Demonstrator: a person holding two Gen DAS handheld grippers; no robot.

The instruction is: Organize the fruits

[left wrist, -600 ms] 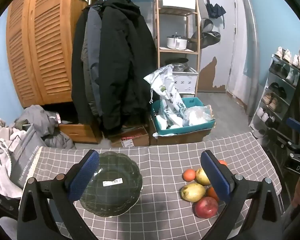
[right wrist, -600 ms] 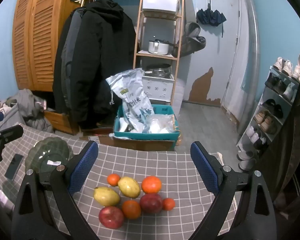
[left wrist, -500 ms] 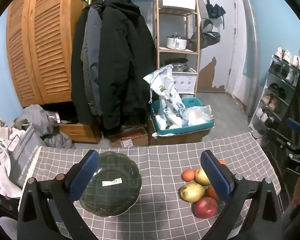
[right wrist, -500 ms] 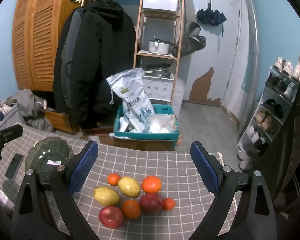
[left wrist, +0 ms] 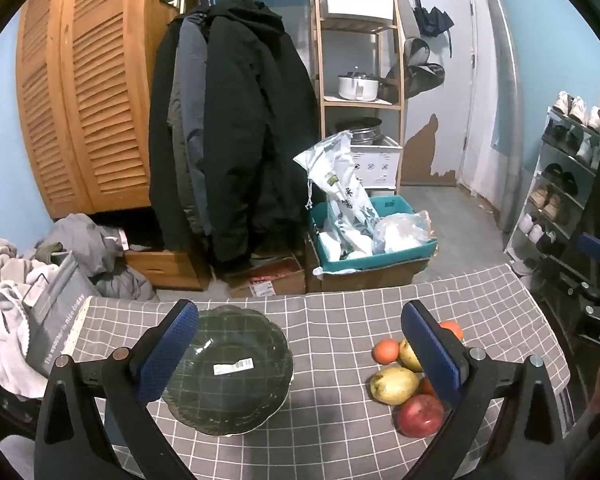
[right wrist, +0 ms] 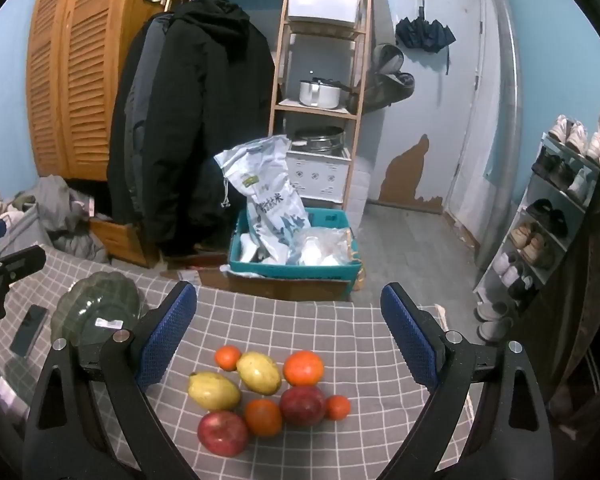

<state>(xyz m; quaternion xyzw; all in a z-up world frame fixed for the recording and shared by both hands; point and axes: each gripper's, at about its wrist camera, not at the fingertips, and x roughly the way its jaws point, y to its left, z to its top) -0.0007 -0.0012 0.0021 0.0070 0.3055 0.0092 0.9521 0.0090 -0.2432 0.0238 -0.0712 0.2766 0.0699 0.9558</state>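
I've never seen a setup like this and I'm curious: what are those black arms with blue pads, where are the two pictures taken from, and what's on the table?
There is no robot here: a person holds two hand tools, each with a camera looking along its jaws. The left gripper frames a dark green scalloped glass dish, which holds no fruit. The right gripper hovers over a cluster of fruit: two red apples, two yellow-green pears and four oranges of differing sizes. All of it lies on a grey checked tablecloth, and a black phone lies beside the dish. Both jaws stand wide apart and hold nothing.

Glossy glass bowl [left wrist: 230, 368]; matt checked cloth [left wrist: 340, 320].
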